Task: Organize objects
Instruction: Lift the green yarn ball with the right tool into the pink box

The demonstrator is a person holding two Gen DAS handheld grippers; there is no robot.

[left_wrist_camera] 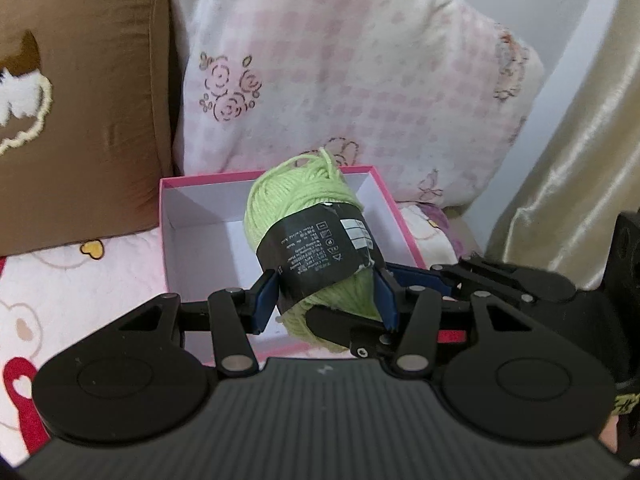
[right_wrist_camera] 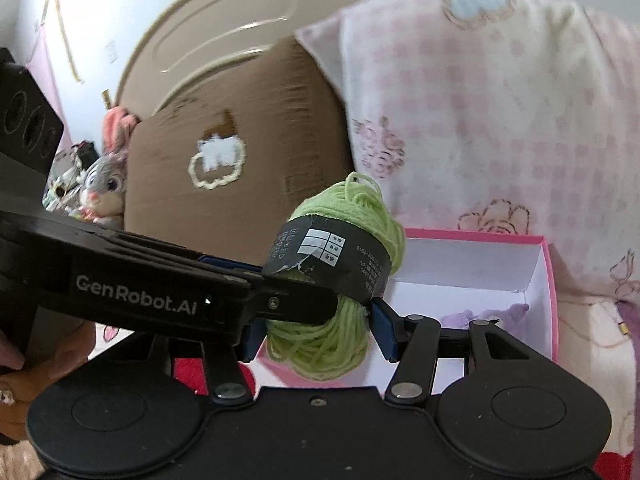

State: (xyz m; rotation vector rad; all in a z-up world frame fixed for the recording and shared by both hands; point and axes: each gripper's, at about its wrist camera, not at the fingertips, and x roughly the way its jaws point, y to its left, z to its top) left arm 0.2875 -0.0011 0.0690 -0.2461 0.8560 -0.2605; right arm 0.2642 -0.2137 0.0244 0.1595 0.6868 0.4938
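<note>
A skein of light green yarn (left_wrist_camera: 288,196) with a black paper label is held in the air by both grippers at once. In the left wrist view my left gripper (left_wrist_camera: 324,304) is shut on its lower half, blue pads pressing either side. My right gripper (left_wrist_camera: 354,294) reaches in from the right and clamps the same skein. The right wrist view shows the yarn (right_wrist_camera: 320,356) between my right gripper's (right_wrist_camera: 316,336) pads, with the left gripper (right_wrist_camera: 296,280) crossing in from the left. An open pink box (left_wrist_camera: 200,240) with a white inside sits on the bed just beyond and below the yarn (right_wrist_camera: 548,280).
A brown cushion (left_wrist_camera: 80,120) and a pink checked pillow (left_wrist_camera: 340,80) stand behind the box. A gold curtain (left_wrist_camera: 580,140) hangs at the right. A stuffed rabbit (right_wrist_camera: 104,184) sits far left. A hand (right_wrist_camera: 60,360) holds the left gripper. The printed bedsheet (left_wrist_camera: 80,288) lies underneath.
</note>
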